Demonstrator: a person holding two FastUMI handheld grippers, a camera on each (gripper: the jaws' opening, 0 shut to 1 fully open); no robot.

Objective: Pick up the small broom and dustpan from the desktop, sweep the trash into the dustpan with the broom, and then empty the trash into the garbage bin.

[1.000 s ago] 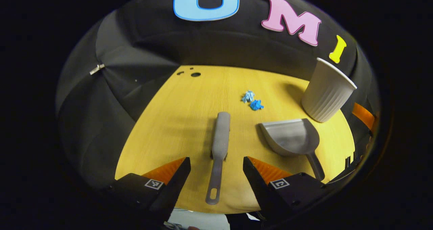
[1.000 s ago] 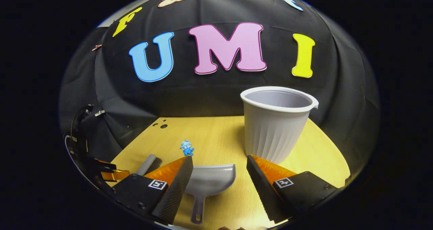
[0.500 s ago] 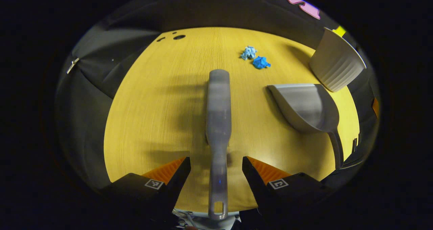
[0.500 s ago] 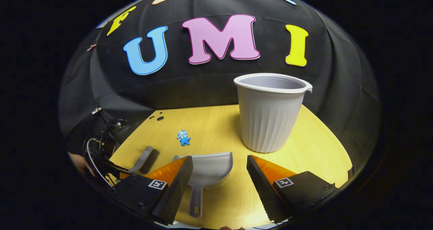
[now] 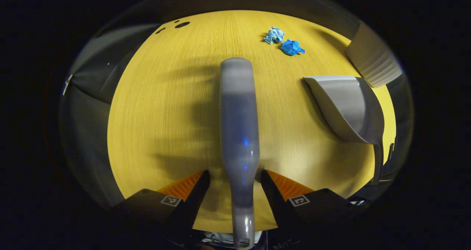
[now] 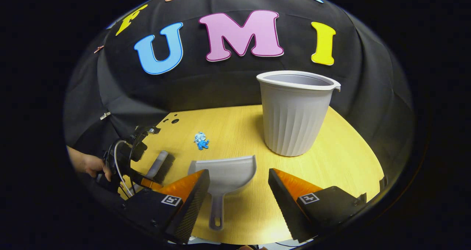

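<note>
Left gripper [image 5: 234,176] low over the yellow wooden counter [image 5: 165,106], jaws spread wide on either side of the small grey broom [image 5: 238,132]; broom handle running back between the two fingers, gaps visible on both sides, no pressing contact seen. Broom lying flat, pointing away from the camera, slightly blurred. Grey dustpan [image 5: 347,108] to the right of the broom on the counter, well apart from it, handle trailing toward the near edge. Two crumpled blue scraps of trash [image 5: 283,41] farther off, touching or nearly touching each other, between the broom's far end and the ribbed grey garbage bin [image 5: 373,60] at the right rim. In the right gripper view, right gripper [image 6: 238,191] hovering with jaws wide apart, holding nothing, above the near end of the counter [image 6: 331,169]. Dustpan [image 6: 222,172] lying flat just ahead, handle extending back between the fingers, mouth facing the far wall. Garbage bin [image 6: 296,114] upright beyond and to the right. Trash [image 6: 201,140] left of the bin. At the left edge, left gripper [image 6: 141,180] beside the broom [image 6: 160,163], a hand [image 6: 90,165] holding it.
</note>
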